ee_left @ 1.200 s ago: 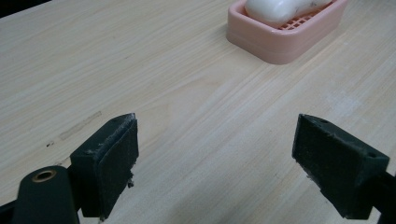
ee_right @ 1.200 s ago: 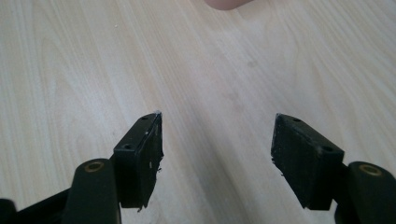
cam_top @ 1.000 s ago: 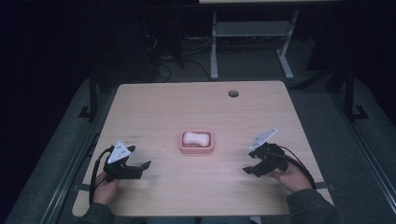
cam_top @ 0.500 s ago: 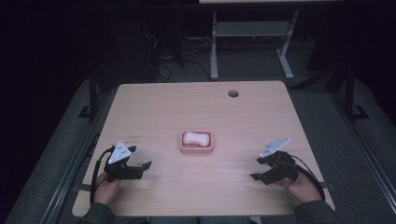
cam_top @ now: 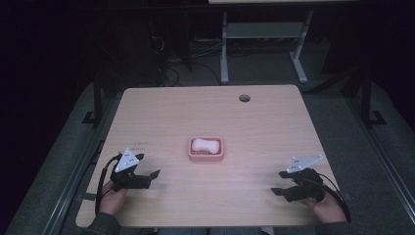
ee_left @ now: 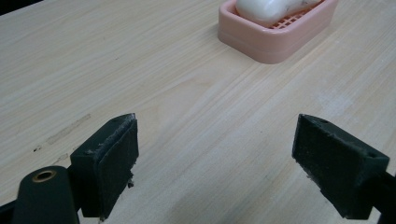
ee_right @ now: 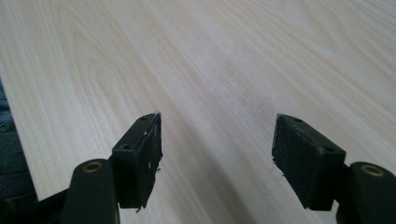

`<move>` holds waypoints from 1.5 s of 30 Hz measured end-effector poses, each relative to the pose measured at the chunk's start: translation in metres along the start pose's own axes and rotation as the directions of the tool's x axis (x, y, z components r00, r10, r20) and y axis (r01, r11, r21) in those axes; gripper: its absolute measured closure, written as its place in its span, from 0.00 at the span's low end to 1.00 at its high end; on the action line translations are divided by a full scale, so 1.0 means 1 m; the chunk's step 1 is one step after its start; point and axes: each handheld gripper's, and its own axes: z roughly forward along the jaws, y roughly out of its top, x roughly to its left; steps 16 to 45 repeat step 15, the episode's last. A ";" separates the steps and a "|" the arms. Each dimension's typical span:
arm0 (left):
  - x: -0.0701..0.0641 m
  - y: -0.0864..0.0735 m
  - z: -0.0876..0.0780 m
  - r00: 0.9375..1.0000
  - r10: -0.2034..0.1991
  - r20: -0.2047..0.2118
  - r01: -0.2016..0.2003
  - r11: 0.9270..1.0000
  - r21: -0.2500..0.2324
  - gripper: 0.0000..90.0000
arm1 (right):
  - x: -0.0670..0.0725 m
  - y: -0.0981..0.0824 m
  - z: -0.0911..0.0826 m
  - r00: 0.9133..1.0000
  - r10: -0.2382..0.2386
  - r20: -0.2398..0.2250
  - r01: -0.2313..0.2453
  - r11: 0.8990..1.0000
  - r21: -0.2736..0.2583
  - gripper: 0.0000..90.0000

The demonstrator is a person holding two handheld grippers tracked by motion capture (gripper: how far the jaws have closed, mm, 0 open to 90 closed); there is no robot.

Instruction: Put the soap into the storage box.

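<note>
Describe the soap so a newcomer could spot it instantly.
Start at the wooden table. Near its middle sits a pink rectangular dish. The soap is the white, rounded bar lying inside it, the one pale thing on the pink slats.

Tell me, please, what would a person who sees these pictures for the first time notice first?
The eye goes first to the pink soap dish at the middle of the wooden table, with a white bar of soap lying in it. Next come the two black grippers near the table's front edge: the left gripper at the left and the right gripper at the right, each held in a hand, jaws open and empty.
</note>
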 end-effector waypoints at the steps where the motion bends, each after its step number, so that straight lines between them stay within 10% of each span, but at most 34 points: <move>1: 0.000 0.000 0.000 1.000 -0.003 -0.002 0.003 1.000 -0.003 0.15 | 0.000 0.000 0.000 1.000 0.000 0.000 0.000 1.000 0.000 0.36; 12: -0.002 0.001 0.002 1.000 0.001 -0.004 -0.001 1.000 -0.009 0.15 | 0.018 -0.026 -0.011 0.997 0.055 0.060 -0.050 0.996 -0.074 0.33; 45: -0.002 0.001 0.002 1.000 -0.003 -0.005 0.003 1.000 -0.009 0.15 | 0.017 -0.026 -0.011 0.996 0.056 0.063 -0.051 0.996 -0.079 0.32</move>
